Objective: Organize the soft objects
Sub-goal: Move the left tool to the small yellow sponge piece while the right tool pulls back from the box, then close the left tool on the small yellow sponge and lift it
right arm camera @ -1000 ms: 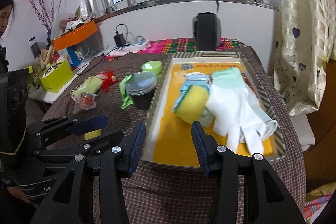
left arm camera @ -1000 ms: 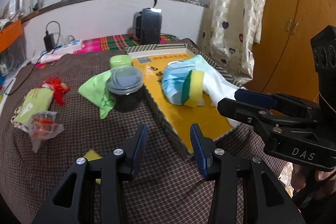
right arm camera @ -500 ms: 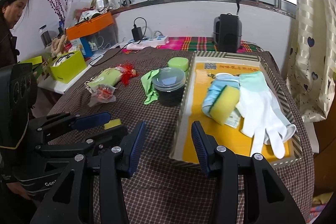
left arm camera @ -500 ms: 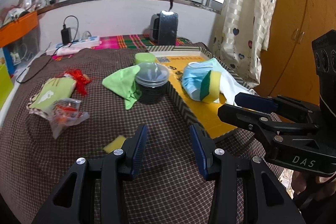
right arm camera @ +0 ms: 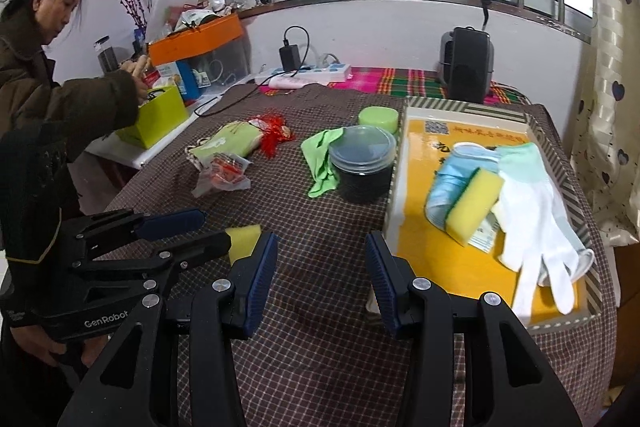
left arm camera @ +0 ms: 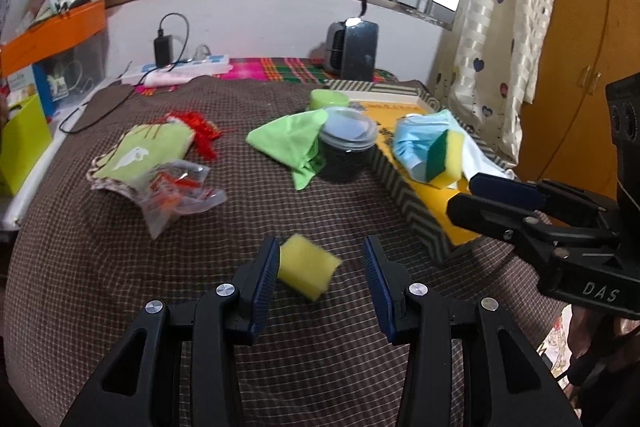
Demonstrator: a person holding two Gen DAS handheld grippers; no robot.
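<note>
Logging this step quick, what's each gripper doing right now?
Left gripper: open, yellow sponge between its fingers, not gripped.
Right gripper: open, empty.

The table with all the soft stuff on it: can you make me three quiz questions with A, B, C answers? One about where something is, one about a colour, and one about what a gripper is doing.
1. Where is the white glove?
A. In the yellow-bottomed tray
B. On the windowsill
C. Under the green cloth

2. What colour is the loose sponge in front of the left gripper?
A. Red
B. Yellow
C. Black

3. What is the left gripper doing with that sponge?
A. Squeezing it tight
B. Holding it up over the tray
C. Open, with the sponge lying on the tablecloth between its fingers

Answers:
1. A, the glove lies in the tray beside the blue face mask.
2. B, it is plain yellow.
3. C, a clear gap shows beside the sponge.
</note>
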